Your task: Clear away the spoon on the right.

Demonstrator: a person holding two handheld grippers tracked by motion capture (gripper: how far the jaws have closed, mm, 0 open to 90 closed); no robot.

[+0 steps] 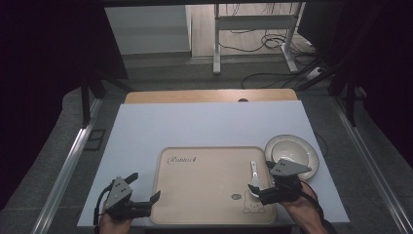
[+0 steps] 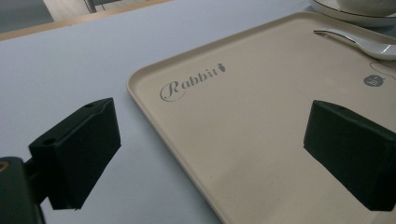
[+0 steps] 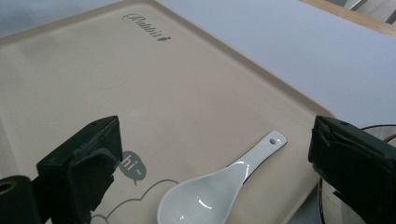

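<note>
One white spoon [image 3: 219, 193] lies flat on beige tray [image 1: 204, 195], right side, near printed bear, bowl end toward person, handle toward far edge. Right tongs [image 1: 267, 191] hover just over spoon, jaws wide apart, nothing gripped. One tray on white worktop [image 1: 195, 126]. One bowl [image 1: 287, 150] on one plate [image 1: 311, 161], just beside tray's right far corner. Left tongs [image 1: 146, 187] at tray's left near edge, jaws spread wide, empty, straddling tray rim.
</note>
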